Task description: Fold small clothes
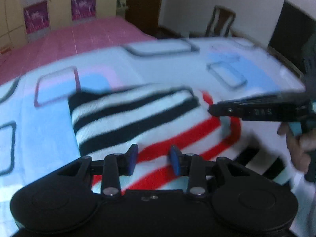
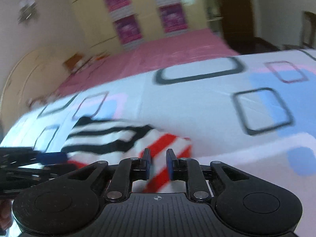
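Left wrist view: you look low and close over the striped garment (image 1: 138, 118), toward the wardrobe (image 1: 59, 6).
Right wrist view: likewise, from the right.
Shared: garment, bedsheet (image 2: 197, 102).

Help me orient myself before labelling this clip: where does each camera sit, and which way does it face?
Left wrist: rides the left gripper, looking across the striped sweater on the patterned sheet; right gripper and hand show.
Right wrist: rides the right gripper, facing the wardrobe; left gripper at left.
Shared: sweater, sheet, pink bedspread.
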Tool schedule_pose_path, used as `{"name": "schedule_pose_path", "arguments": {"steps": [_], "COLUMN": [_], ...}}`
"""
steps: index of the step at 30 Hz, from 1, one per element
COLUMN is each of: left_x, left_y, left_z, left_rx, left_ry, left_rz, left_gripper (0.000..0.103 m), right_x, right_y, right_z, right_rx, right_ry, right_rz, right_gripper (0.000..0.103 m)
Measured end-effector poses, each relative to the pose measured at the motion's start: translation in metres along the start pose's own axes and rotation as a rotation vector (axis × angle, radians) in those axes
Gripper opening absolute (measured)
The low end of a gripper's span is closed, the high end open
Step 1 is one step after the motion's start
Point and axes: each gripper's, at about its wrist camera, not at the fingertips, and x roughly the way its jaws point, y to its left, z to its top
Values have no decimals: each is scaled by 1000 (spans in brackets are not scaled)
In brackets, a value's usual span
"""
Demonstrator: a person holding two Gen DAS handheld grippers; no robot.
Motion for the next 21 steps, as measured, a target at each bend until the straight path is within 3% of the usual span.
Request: {"name": "schedule_pose_path", "arguments": {"steps": [1, 3, 6, 9, 11, 17, 21], "left_x": [-2, -5, -6, -28, -51, -89, -86], "left_y": [3, 5, 8, 10, 9, -9, -13], "left_z": [-2, -1, -1, -7, -19, -58, -79], "left_rx": [-10, -21, -28, -60, -61, -53, -102], "left_ry": [1, 15, 17, -35, -86, -108, -85], "left_rz": [-6, -10, -18, -51, -104, -145, -164], "left_gripper": [36, 36, 37, 33, 31, 29, 29], "right_x": [10, 20, 20, -11, -40, -99, -95], "right_y": [3, 5, -1, 1, 1, 31, 55], "right_z": [-3, -7, -1, 2, -4, -44, -70], "right_rx": [-43, -104, -54, -31, -17, -111, -257], "right_ry": [28, 3, 19, -14, -34, -35, 12], "right_rz": [-25, -57, -49, -51, -1, 102, 46], "right_gripper": [18, 18, 18, 18, 19, 18, 18]}}
